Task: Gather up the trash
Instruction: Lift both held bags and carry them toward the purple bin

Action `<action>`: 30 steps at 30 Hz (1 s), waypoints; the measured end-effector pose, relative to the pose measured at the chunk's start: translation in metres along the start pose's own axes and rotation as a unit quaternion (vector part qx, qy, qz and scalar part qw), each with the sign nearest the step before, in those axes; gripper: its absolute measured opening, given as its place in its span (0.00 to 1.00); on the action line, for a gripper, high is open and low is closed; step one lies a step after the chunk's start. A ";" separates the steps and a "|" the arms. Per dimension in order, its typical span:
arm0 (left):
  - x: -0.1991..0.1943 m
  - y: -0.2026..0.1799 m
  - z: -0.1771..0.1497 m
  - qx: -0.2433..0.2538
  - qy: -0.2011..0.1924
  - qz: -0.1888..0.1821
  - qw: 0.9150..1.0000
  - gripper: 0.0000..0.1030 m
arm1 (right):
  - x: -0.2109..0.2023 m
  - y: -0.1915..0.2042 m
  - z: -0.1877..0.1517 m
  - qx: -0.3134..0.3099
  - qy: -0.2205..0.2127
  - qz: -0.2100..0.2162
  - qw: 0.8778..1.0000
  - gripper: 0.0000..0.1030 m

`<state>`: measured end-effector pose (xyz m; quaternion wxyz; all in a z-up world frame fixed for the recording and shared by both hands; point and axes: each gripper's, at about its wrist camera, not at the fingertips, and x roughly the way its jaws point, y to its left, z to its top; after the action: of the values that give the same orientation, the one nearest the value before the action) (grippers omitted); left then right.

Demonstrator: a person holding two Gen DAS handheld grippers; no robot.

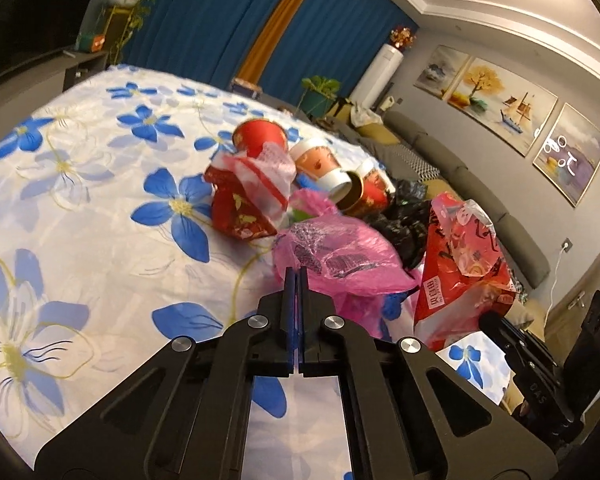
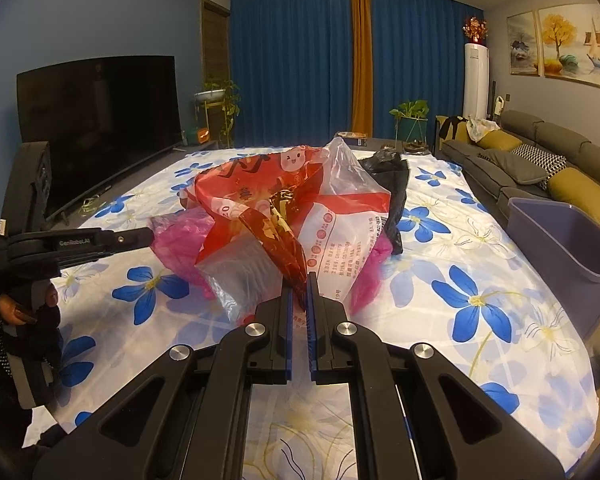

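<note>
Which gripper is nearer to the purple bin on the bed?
Right. The purple bin stands just to the right of the right gripper, which pinches the red bag. The left gripper is across the trash pile, farther from the bin.

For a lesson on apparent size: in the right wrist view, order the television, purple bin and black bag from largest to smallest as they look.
1. Television.
2. Purple bin, cut off at the edge and nearer, so unsure.
3. Black bag.

A dark television (image 2: 100,128) faces a grey sofa (image 2: 540,160); blue curtains (image 2: 292,64) hang behind, possibly closed.
</note>
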<state>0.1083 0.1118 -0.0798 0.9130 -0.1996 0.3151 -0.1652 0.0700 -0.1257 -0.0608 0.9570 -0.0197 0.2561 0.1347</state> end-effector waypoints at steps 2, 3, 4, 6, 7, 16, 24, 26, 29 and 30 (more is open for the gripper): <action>-0.013 -0.005 0.002 0.007 -0.016 0.003 1.000 0.00 | -0.005 0.000 0.002 -0.001 -0.006 -0.001 1.000 0.07; -0.022 -0.010 0.005 0.013 -0.029 0.005 0.999 0.00 | -0.007 0.000 0.002 -0.001 -0.009 -0.001 1.000 0.07; -0.028 -0.012 0.006 0.017 -0.036 0.006 0.999 0.00 | -0.010 0.000 0.003 -0.002 -0.013 -0.002 1.000 0.07; -0.044 -0.020 0.010 0.028 -0.057 0.009 0.998 0.00 | -0.014 0.001 0.005 -0.003 -0.019 -0.002 1.000 0.07; -0.050 -0.023 0.012 0.032 -0.065 0.009 0.997 0.00 | -0.017 0.001 0.006 -0.003 -0.022 -0.002 1.000 0.07; -0.084 -0.058 0.026 0.069 -0.115 0.008 0.991 0.00 | -0.046 -0.008 0.018 0.002 -0.060 -0.016 0.998 0.07; -0.079 -0.097 0.036 0.104 -0.125 -0.006 0.987 0.00 | -0.061 -0.030 0.026 0.017 -0.082 -0.042 0.996 0.06; -0.076 -0.109 0.039 0.115 -0.128 -0.012 0.985 0.00 | -0.065 -0.038 0.028 0.023 -0.089 -0.053 0.994 0.06; -0.066 -0.129 0.044 0.128 -0.125 -0.028 0.983 0.00 | -0.070 -0.051 0.031 0.032 -0.097 -0.070 0.992 0.06; -0.060 -0.138 0.046 0.134 -0.124 -0.034 0.983 0.00 | -0.072 -0.057 0.033 0.036 -0.101 -0.078 0.991 0.06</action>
<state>0.0691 0.0304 0.0488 0.9573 -0.1053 0.1676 -0.2108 0.0413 -0.1953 0.0014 0.9857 0.0081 0.1605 0.0516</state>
